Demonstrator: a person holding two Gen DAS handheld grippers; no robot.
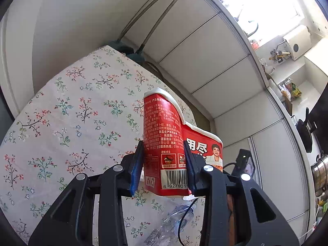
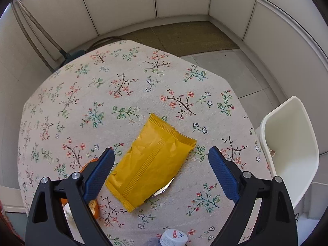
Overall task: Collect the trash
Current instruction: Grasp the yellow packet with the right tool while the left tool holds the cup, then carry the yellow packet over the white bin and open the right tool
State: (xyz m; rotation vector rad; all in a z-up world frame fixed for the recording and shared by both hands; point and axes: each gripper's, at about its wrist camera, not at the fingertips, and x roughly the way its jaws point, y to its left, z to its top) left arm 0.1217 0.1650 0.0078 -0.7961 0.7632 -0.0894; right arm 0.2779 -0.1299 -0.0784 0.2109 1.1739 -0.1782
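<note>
A crushed red instant-noodle cup (image 1: 164, 143) with a white rim is lifted above the floral tablecloth (image 1: 71, 112), pinched between the blue pads of my left gripper (image 1: 163, 160), which is shut on it. In the right wrist view my right gripper (image 2: 161, 160) stands open above a yellow snack bag (image 2: 151, 164) lying flat on the tablecloth (image 2: 123, 86); the bag sits between the fingers without touching the pads. An orange peel (image 2: 93, 205) lies partly hidden under the left finger. A clear plastic bottle (image 1: 170, 223) lies on the cloth, and its white cap (image 2: 174, 236) shows at the lower edge.
A white bin (image 2: 291, 143) stands beside the table's right edge. White cabinet panels (image 1: 205, 51) and a floor mat (image 2: 184, 37) lie beyond the table. A black cable (image 1: 184, 221) crosses the bottle. Kitchen counter clutter (image 1: 291, 90) is far right.
</note>
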